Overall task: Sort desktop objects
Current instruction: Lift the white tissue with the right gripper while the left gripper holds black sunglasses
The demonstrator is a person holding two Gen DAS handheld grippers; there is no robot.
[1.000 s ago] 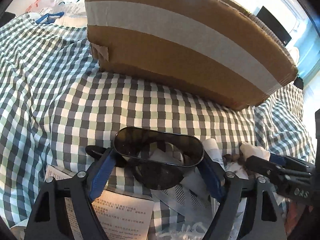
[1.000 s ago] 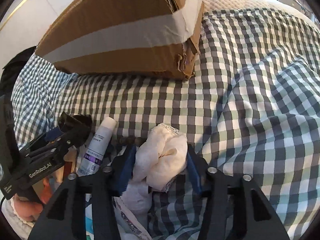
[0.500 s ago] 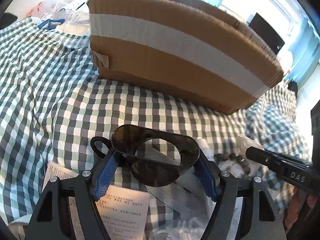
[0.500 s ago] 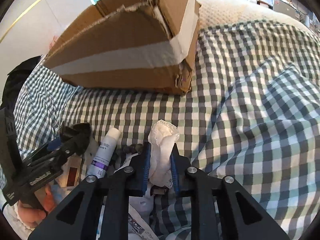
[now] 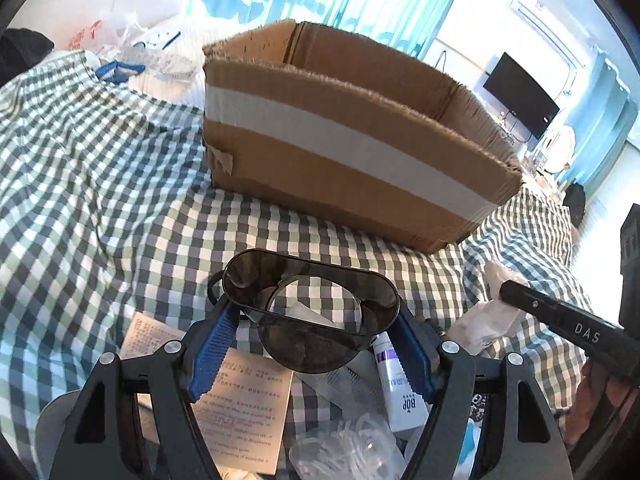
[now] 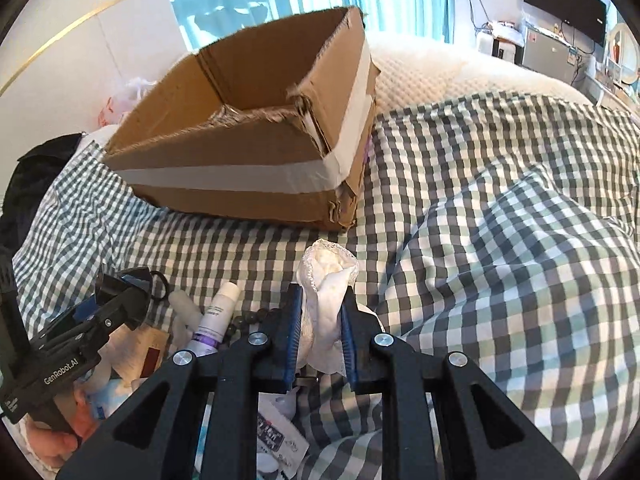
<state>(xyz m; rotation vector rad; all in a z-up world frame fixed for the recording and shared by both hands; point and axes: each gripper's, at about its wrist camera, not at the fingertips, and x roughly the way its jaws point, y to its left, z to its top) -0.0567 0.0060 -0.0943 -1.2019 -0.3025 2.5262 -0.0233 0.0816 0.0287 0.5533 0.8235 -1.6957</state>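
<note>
Nearest in the left wrist view, the left gripper (image 5: 312, 332) grips a dark plastic tray (image 5: 310, 312) by its two ends, lifted clear of the checked bedspread (image 5: 100, 200). Beneath it lie a printed leaflet (image 5: 240, 412) and, at five o'clock, a white tube (image 5: 400, 392). In the right wrist view, the right gripper (image 6: 320, 320) has its fingers (image 6: 294, 320) clenched on a crumpled white cloth (image 6: 326, 280), having just closed on it. Farther off, at twelve o'clock, an open cardboard box (image 6: 248, 168) sits on the bed.
</note>
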